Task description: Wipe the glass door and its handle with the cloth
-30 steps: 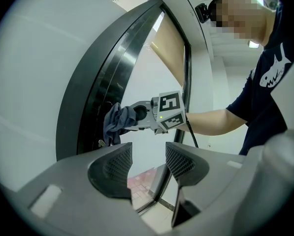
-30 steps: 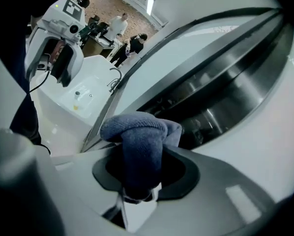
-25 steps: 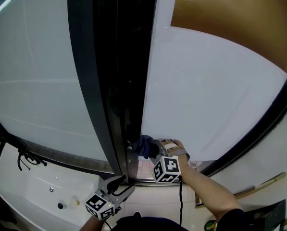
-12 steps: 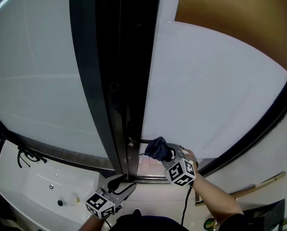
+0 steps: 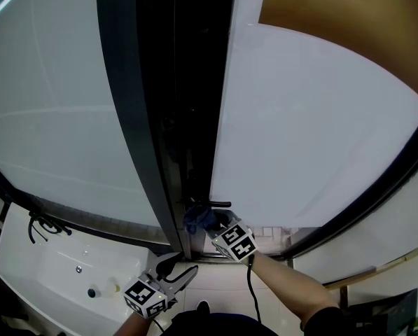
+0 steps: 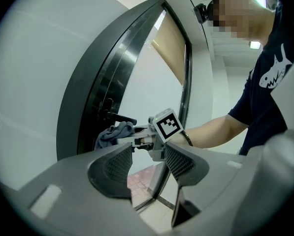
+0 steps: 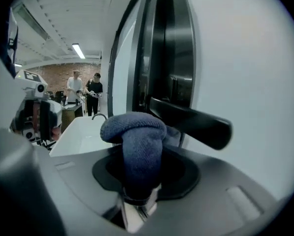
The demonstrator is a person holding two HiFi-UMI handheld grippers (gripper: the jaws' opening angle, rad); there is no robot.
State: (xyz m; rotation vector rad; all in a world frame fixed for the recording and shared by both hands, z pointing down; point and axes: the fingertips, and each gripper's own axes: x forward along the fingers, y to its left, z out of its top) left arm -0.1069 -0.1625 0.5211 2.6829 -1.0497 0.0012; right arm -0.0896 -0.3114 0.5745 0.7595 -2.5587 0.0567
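The frosted glass door (image 5: pixel 314 131) stands at the right of a black frame (image 5: pixel 135 117). Its black lever handle (image 5: pixel 214 204) (image 7: pixel 191 122) (image 6: pixel 118 118) juts out low on the door's edge. My right gripper (image 5: pixel 210 224) (image 7: pixel 137 173) is shut on a dark blue cloth (image 5: pixel 197 218) (image 7: pixel 136 134) (image 6: pixel 112 133). The cloth bulges just below and left of the handle, touching or nearly touching it. My left gripper (image 5: pixel 177 266) (image 6: pixel 144 159) hangs lower, apart from the door, open and with nothing between its jaws.
A white sink (image 5: pixel 54 275) with a dark tap (image 5: pixel 40 226) sits at the lower left. A brown panel (image 5: pixel 335 19) shows through the door's top right. A wooden stick (image 5: pixel 377 268) lies at the lower right. Two people (image 7: pixel 85 90) stand far behind the sink.
My right gripper, with the cloth, swung right along the glass and then back left to just under the handle. The left gripper has barely moved.
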